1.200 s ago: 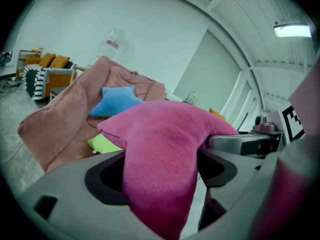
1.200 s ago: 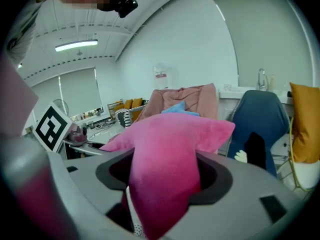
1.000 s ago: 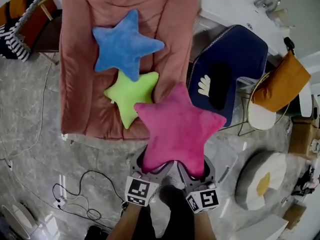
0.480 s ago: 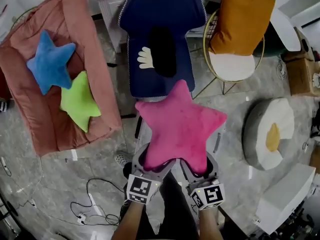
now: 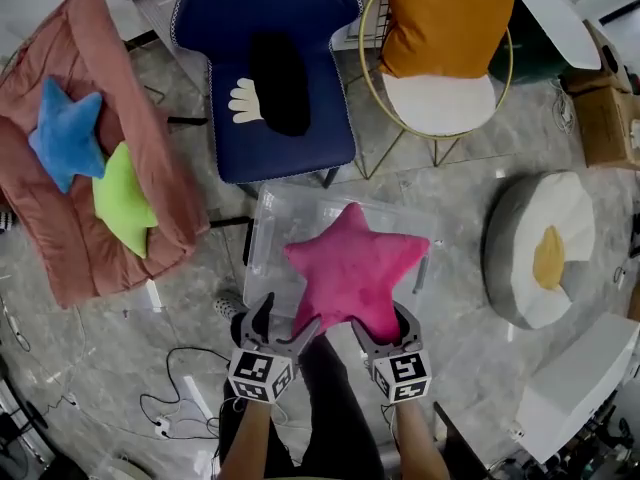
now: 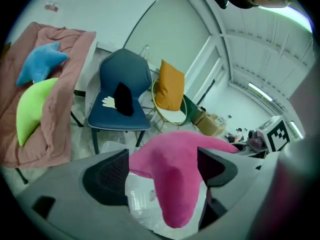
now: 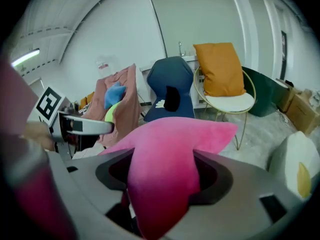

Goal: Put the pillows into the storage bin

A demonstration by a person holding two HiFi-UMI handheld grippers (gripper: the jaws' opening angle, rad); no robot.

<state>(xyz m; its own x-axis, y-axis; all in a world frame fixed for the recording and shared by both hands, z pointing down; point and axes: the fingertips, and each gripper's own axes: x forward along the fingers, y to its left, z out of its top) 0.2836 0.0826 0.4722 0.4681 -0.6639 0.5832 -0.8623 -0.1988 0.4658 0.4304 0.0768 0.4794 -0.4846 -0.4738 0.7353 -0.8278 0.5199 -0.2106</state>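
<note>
Pink star pillow (image 5: 352, 268) hung over the clear storage bin (image 5: 272, 220) on the floor, left gripper (image 5: 287, 320) and right gripper (image 5: 382, 326) each clamped on a lower point; blue pillow (image 5: 62, 133), green pillow (image 5: 122, 200) lay on the sofa (image 5: 60, 263)

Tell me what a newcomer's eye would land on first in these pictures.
The bright pink star pillow grabs the eye first. It is held over the clear storage bin on the floor, pinched at its lower points by the left gripper and the right gripper. Next come the blue star pillow and the green star pillow, lying side by side on the dusty-pink lounger at the left.
</note>
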